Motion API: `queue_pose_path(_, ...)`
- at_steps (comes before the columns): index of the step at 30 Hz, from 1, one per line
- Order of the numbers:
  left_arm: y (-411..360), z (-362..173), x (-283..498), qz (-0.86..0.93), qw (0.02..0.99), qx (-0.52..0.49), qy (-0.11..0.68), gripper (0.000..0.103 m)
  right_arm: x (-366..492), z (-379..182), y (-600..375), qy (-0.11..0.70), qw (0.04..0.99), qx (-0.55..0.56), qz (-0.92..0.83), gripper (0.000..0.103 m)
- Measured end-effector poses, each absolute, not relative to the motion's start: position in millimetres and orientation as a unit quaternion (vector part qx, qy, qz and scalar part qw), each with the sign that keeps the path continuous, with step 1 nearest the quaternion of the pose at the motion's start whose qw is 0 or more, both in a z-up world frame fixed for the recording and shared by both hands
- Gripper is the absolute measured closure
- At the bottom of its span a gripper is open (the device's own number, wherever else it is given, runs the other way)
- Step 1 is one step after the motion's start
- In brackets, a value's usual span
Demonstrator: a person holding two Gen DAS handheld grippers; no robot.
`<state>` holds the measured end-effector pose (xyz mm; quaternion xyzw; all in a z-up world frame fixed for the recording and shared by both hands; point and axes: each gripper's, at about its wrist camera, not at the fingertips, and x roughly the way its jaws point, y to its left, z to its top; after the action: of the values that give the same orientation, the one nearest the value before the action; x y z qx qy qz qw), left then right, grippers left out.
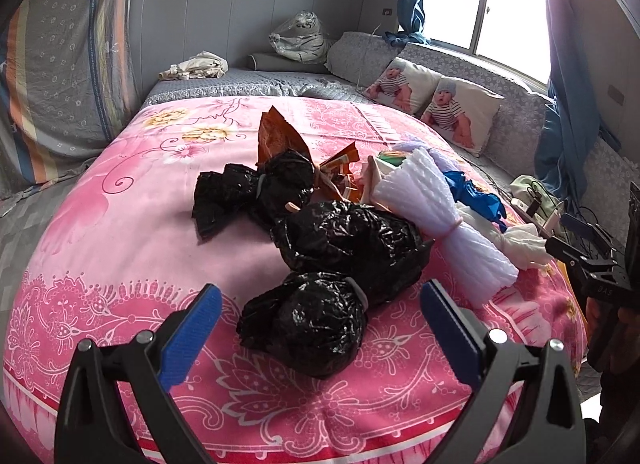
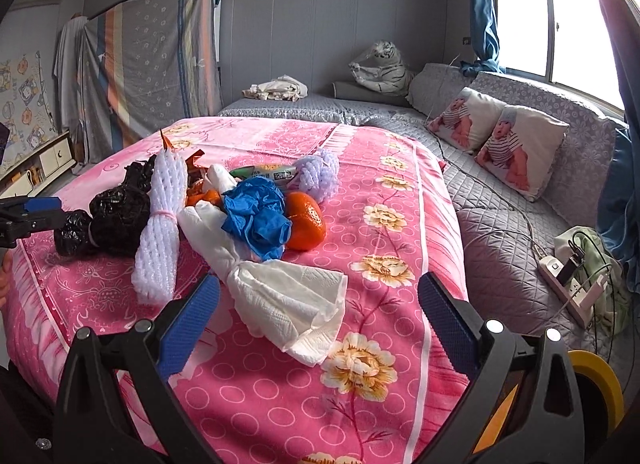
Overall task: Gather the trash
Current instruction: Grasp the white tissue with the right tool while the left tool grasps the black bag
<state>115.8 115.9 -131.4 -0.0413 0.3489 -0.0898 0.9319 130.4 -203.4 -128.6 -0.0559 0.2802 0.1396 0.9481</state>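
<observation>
The bed (image 1: 120, 223), spread with a pink blanket, carries a heap of trash near its middle, and nothing has been lifted yet, so collecting looks barely begun. The knotted black bags (image 1: 320, 264) lie largest, toward the near edge, just ahead of the left claw (image 1: 320, 328), whose jaws gape wide and empty. The right claw (image 2: 320, 316), equally wide and empty, hovers over the white paper towel (image 2: 288, 304); closing on it seems the next move.

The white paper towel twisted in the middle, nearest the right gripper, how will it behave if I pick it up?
The paper towel probably flops, since its thin loose end is fanned flat on the blanket. It likely weighs almost nothing and may untwist or tear.
</observation>
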Motion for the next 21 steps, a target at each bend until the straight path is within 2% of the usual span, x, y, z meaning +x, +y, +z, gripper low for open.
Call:
queue_pose_path(13, 115, -151, 141, -0.115, 0.917, -0.030, 0.382, 0.007, 163, -143, -186, 0.321, 0.926, -0.084, 0.181, 0.008)
queue_pose_path(19, 107, -156, 147, -0.123, 0.912, -0.016, 0.390, 0.019, 176, -148, -173, 0.345, 0.912, -0.103, 0.197, 0.008)
queue_pose_path(21, 103, -156, 147, -0.120, 0.913, -0.006, 0.390, 0.027, 178, -151, -171, 0.349, 0.910, -0.106, 0.197, 0.009)
